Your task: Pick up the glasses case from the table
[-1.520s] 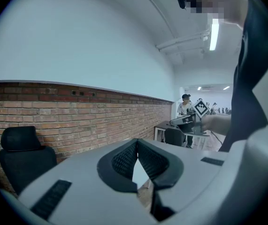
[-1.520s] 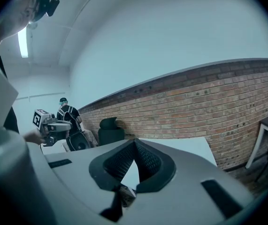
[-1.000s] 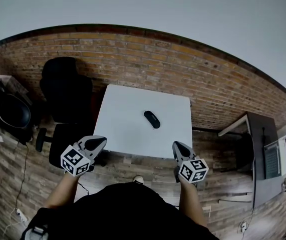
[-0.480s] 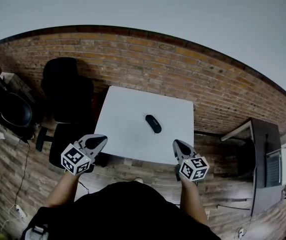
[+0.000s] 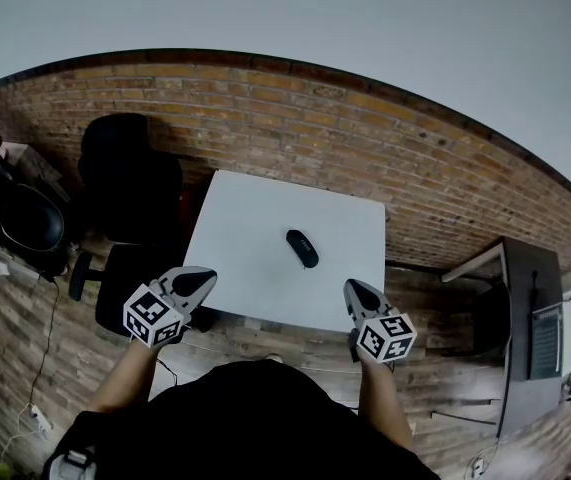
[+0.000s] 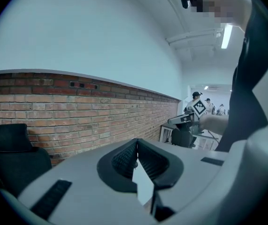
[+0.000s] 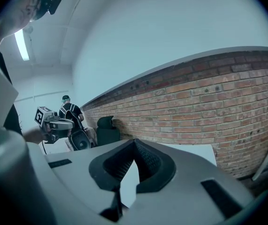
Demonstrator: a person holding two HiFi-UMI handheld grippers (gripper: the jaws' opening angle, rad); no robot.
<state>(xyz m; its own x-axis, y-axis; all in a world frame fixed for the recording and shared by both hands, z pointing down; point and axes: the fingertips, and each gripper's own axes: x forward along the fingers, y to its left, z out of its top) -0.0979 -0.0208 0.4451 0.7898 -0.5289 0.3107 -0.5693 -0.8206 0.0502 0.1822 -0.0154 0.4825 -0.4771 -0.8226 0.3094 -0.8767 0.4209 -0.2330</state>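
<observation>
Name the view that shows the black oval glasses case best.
The head view: the black oval glasses case lies in full sight, alone on the white square table. In the left gripper view and the right gripper view the case does not show; only slivers of tabletop appear past the jaws.

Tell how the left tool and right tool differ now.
The left tool sits at the near left corner of the table; the right tool at its near right corner. The left tool angles rightward, the right tool leftward. Both are shut, empty, short of the glasses case.
</observation>
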